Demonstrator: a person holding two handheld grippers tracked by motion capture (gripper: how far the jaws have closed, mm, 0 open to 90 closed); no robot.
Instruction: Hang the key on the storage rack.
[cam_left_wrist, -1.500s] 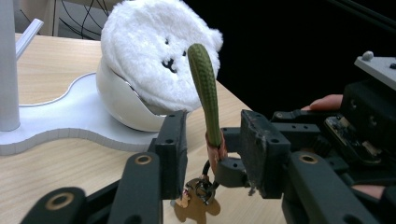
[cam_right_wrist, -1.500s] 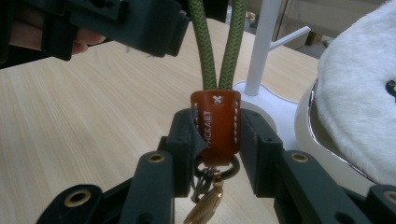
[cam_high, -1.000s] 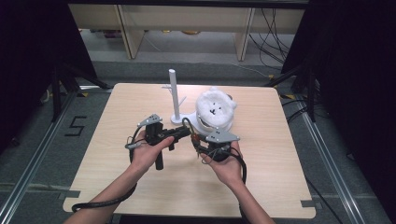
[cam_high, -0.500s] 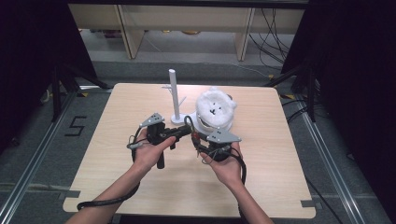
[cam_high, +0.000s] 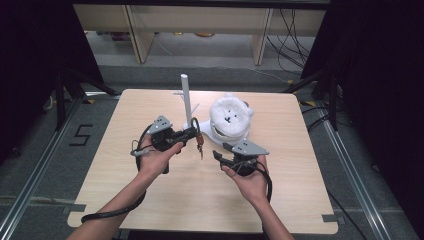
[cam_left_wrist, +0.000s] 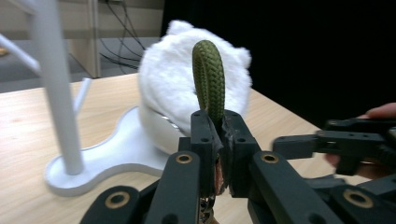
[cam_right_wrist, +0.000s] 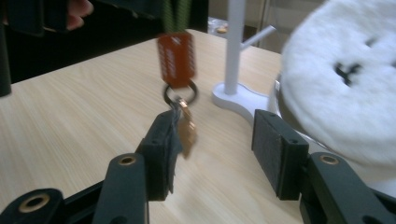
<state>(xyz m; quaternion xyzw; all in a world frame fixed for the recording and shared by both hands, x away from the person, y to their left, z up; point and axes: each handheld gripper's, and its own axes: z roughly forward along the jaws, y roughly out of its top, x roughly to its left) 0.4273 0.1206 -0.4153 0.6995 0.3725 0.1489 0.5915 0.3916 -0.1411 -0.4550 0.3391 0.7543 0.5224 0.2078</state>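
**Green loop pinched, keys swinging free**

Green cord is what I am gripping: my left gripper (cam_high: 192, 131) is clenching the loop (cam_left_wrist: 208, 79), which is arching up above its jaws in the middle of the left gripper view. Below it, the orange tag (cam_right_wrist: 176, 58) and keys (cam_right_wrist: 185, 126) are dangling above the table (cam_high: 125, 170), just left of centre in the high view. My right gripper (cam_high: 220, 156) has just been opening its jaws; they are standing apart and released, with the keys hanging against the left pad and nothing pressing on them.

I am judging that the loop is headed for a peg on the white stand (cam_high: 186, 100), upper centre of the high view. The risk I am watching: the keys are swinging, so they may snag a peg or knock the stand. Close beside it the plush (cam_high: 230, 117) is crowding my approach, and the right jaws could catch the ring as I am pulling away.
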